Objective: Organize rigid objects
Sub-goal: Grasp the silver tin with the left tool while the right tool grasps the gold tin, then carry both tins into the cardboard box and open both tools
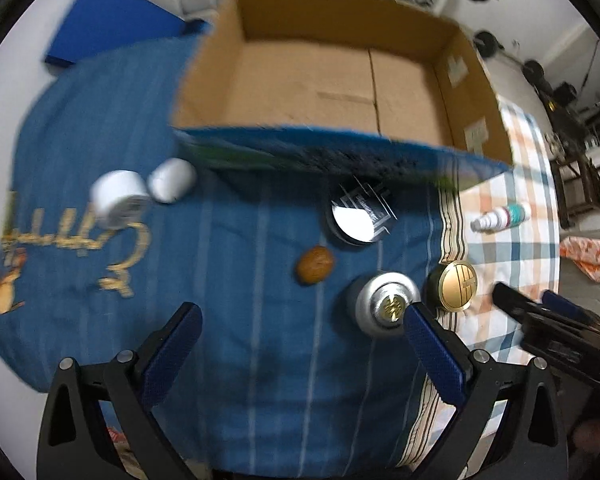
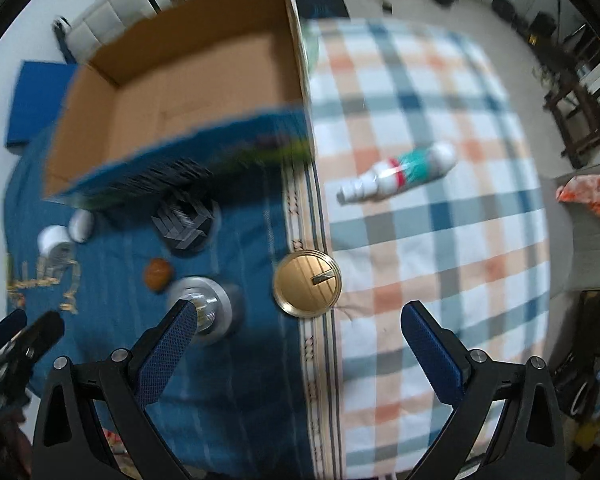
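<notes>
I have both tongs hovering side by side, the left tongs [image 1: 302, 318] and the right tongs [image 2: 298, 318] each with blue fingers spread wide, gripping nothing.

Box [image 1: 404, 92]: I see it at the back, on the cloth [image 1: 228, 288].
Two jars [image 1: 118, 198]: left, touching each other.
Tin [image 1: 360, 216]: just before the box.
Nut [image 1: 315, 269]: before the tin.
Knob [image 1: 386, 309]: right of nut.
Disc [image 1: 456, 286]: beside the knob, on the cloth's edge.
Bottle [image 2: 400, 174]: lying far right, on the blanket [image 2: 440, 240].
</notes>
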Demonstrator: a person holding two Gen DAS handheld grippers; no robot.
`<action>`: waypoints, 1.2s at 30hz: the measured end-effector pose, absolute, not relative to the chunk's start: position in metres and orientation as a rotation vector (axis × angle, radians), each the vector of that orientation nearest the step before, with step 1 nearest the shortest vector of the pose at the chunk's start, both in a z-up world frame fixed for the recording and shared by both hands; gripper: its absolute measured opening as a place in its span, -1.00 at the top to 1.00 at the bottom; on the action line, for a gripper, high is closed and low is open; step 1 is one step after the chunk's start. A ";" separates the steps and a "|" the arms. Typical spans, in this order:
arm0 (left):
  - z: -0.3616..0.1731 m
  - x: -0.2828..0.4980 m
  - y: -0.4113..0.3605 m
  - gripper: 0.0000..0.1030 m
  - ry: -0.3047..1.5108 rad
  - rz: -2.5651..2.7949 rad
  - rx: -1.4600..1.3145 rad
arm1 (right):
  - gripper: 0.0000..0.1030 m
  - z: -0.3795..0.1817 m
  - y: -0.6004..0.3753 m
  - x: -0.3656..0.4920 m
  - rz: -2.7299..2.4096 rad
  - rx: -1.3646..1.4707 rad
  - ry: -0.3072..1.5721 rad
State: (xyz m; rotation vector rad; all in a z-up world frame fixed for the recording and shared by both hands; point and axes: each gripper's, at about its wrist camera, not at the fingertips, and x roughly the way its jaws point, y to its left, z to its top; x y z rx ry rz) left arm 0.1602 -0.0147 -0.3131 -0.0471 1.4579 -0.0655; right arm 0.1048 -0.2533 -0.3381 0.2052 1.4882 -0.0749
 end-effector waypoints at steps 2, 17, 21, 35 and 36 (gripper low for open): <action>-0.332 0.167 -0.024 -1.00 1.494 -0.079 -0.062 | -0.90 -0.370 -0.255 0.112 -0.074 0.219 1.543; -0.423 0.180 -0.094 -1.00 1.706 -0.146 -0.020 | -0.34 -0.468 -0.293 0.090 -0.137 0.263 1.710; -0.444 0.175 -0.116 -0.52 1.731 -0.141 0.053 | -0.34 -0.479 -0.314 0.071 -0.138 0.302 1.723; -0.444 0.139 -0.144 -0.34 1.660 -0.092 0.114 | -0.31 -0.477 -0.296 0.058 -0.165 0.191 1.665; -0.439 0.133 -0.145 -0.34 1.651 -0.091 0.115 | -0.30 -0.478 -0.294 0.055 -0.155 0.189 1.671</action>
